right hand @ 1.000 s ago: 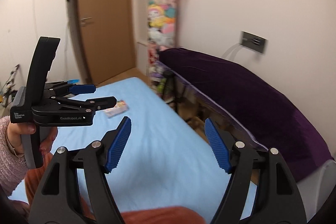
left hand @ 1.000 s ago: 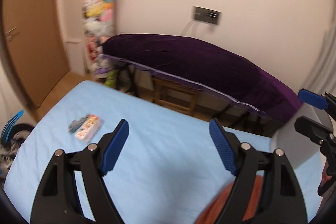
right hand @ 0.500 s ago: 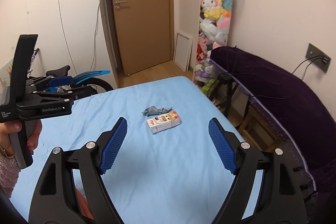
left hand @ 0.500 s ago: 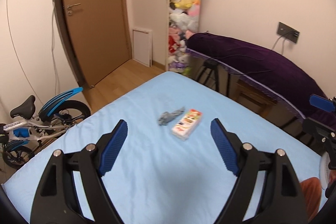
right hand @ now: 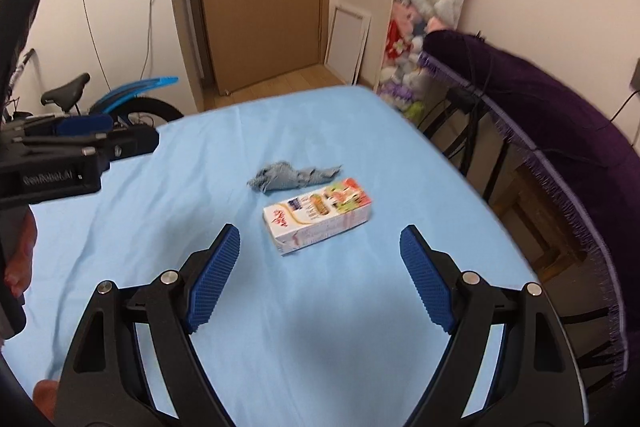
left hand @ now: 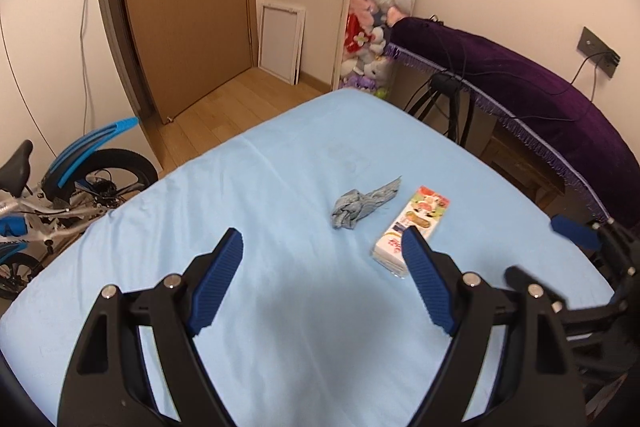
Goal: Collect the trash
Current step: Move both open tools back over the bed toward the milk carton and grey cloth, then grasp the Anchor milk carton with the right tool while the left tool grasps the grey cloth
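Both sets of tongs, the left tongs (left hand: 322,277) and right tongs (right hand: 320,277), hang with jaws spread wide above the bed (right hand: 168,251), and bare blue sheet lies between them and the two things near the bed's middle. The carton (right hand: 318,217) and the crumpled grey rag (right hand: 290,177) lie just beside each other, the rag on the far side, so the near, left and right approaches to the carton are free. Along the bed's right edge stands a purple-draped stand (right hand: 560,115), and a bicycle (left hand: 60,195) stands off the left edge.
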Tool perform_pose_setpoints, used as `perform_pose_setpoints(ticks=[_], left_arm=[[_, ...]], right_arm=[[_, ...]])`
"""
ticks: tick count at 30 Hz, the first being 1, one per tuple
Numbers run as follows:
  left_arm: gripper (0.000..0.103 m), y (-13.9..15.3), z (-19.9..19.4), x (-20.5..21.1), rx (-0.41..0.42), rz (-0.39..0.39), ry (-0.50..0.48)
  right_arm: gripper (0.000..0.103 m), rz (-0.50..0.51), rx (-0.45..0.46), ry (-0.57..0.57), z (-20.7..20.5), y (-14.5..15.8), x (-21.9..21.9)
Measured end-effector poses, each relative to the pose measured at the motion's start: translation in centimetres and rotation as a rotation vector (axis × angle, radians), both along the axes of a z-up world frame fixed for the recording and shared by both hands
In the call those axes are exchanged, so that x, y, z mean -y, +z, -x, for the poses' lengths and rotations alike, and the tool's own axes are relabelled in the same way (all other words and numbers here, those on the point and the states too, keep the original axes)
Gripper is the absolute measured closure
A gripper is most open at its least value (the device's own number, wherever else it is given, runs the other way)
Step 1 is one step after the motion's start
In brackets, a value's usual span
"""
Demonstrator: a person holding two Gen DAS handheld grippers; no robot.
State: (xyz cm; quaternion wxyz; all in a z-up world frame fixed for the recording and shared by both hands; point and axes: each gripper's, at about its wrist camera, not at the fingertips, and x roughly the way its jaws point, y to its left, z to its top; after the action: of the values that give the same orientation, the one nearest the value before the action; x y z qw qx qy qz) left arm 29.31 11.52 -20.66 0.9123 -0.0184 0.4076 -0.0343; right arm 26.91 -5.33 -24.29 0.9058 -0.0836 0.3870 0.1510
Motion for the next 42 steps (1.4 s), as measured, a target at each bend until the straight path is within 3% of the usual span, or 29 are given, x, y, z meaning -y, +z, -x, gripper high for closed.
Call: perform_pose_setpoints(ticks=[7, 16, 22, 32, 38, 40, 41, 42], left_arm=[[0.022, -4.6, -3.4, -1.5, -0.050, -0.014, 0.015], [0.022, -8.2, -6.9, -1.8, -0.069, -0.015, -0.014], [0.022, -10.0, -8.7, 0.1, -0.075, -0.022, -0.073], [0.022, -12.3, -11.2, 4.4, -0.076, -0.066, -0.177], [0.022, -13.4, -12.6, 5.8, -0.089, -0.053, -0.215], [0.023, -13.8, -12.9, 6.1, -0.095, -0.042, -0.230], [0.026, -14.1, -13.0, 6.3, -0.105, -0.035, -0.239], [0.035, -14.5, -13.2, 6.6, -0.121, -0.027, -0.251]], right_arm=[[0.024, -0.013, -0.040, -0.020, -4.5, -6.6, -3.6], [0.024, 0.064, -0.011, -0.113, -8.1, -10.8, -5.9], [0.023, 0.170, 0.046, -0.109, -7.7, -11.7, -4.4], [0.018, 0.158, 0.013, -0.201, -8.5, -11.8, 1.2], [0.019, 0.114, -0.027, -0.219, -8.8, -12.4, 2.7], [0.024, 0.095, -0.036, -0.217, -8.9, -12.4, 2.9], [0.033, 0.087, -0.045, -0.214, -9.1, -12.4, 3.0], [0.034, 0.080, -0.061, -0.210, -9.3, -12.5, 3.0]])
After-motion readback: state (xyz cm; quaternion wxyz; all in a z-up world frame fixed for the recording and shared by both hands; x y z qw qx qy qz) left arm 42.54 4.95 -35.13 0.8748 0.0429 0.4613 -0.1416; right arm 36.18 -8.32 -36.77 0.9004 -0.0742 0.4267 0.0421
